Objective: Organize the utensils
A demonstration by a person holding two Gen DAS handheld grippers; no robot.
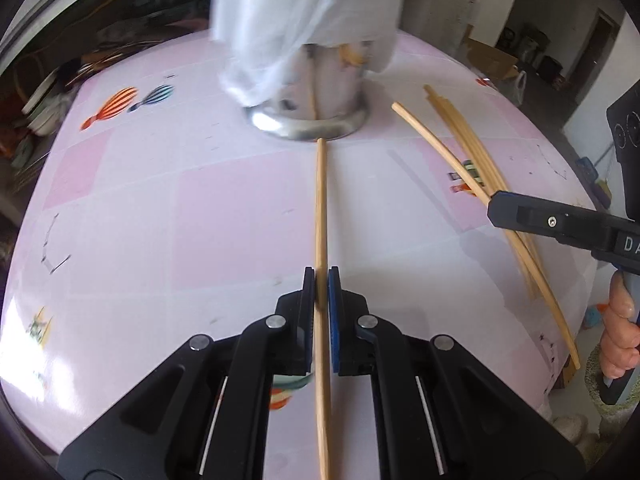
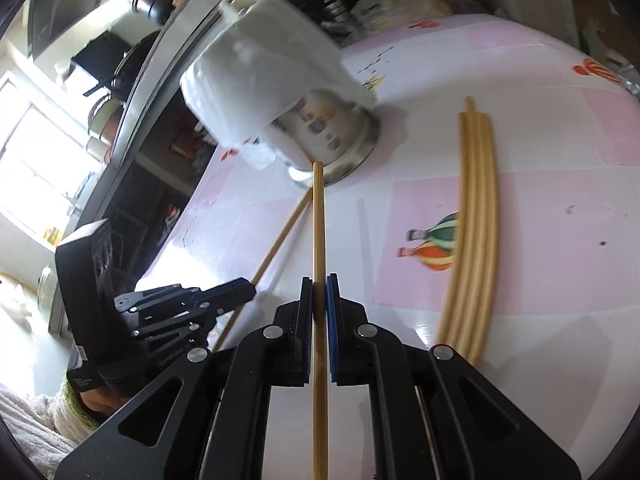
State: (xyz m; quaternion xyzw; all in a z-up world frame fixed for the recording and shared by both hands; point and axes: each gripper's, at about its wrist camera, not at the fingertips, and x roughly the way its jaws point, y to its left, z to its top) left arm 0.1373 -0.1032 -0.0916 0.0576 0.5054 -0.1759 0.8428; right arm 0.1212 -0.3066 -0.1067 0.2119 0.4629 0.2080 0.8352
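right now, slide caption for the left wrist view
Left gripper shut on a chopstick aimed at the steel holder.

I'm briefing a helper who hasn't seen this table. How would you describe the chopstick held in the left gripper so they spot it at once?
Start at the steel canister draped with a white plastic bag on the pink checked tablecloth. One chopstick runs straight out from its base and is clamped in the left gripper. The loose chopsticks lie bundled off to the side; this one is alone.
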